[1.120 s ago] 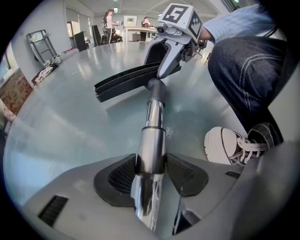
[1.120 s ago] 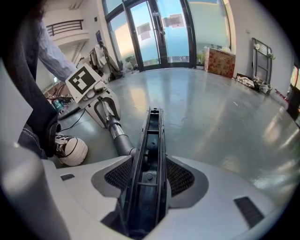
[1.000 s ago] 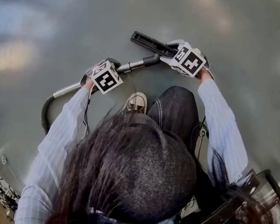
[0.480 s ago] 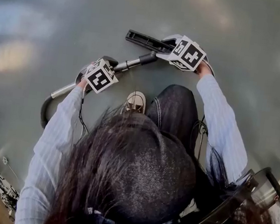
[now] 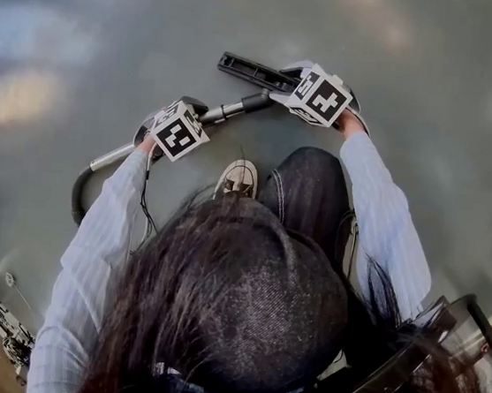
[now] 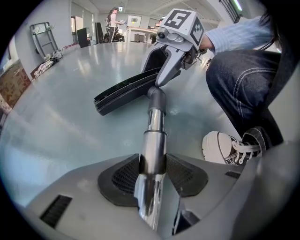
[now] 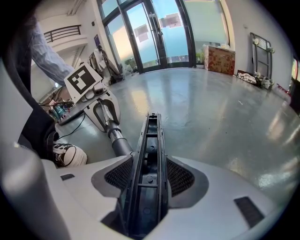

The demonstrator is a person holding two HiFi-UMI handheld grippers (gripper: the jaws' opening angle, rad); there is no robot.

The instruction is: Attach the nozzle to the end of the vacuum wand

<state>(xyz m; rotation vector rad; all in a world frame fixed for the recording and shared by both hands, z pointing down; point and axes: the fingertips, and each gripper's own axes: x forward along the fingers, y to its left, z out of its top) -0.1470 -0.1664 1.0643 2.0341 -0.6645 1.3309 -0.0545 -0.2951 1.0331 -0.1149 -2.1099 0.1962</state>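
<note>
The chrome vacuum wand (image 5: 146,142) lies slanted over the grey floor, with a dark hose (image 5: 76,201) at its lower end. My left gripper (image 5: 182,119) is shut on the wand, and the tube (image 6: 152,159) sits pressed between the ribbed pads. The flat black nozzle (image 5: 248,69) is held long-side up in my right gripper (image 5: 305,90). In the right gripper view the nozzle (image 7: 149,154) fills the gap between the pads. The wand's dark grey end (image 6: 157,99) meets the nozzle's neck just under the right gripper (image 6: 174,51). Whether it is seated is hidden.
A person's white sneaker (image 5: 239,180) and a denim-clad knee (image 5: 309,190) are close below the wand. A cable (image 5: 146,210) hangs from the left gripper. A clear bin rim (image 5: 423,346) stands at the lower right. Glass doors (image 7: 159,33) and boxes are far off.
Both grippers, with the wand and the nozzle, have drifted slightly to the left and up in the head view. Both grips look the same.
</note>
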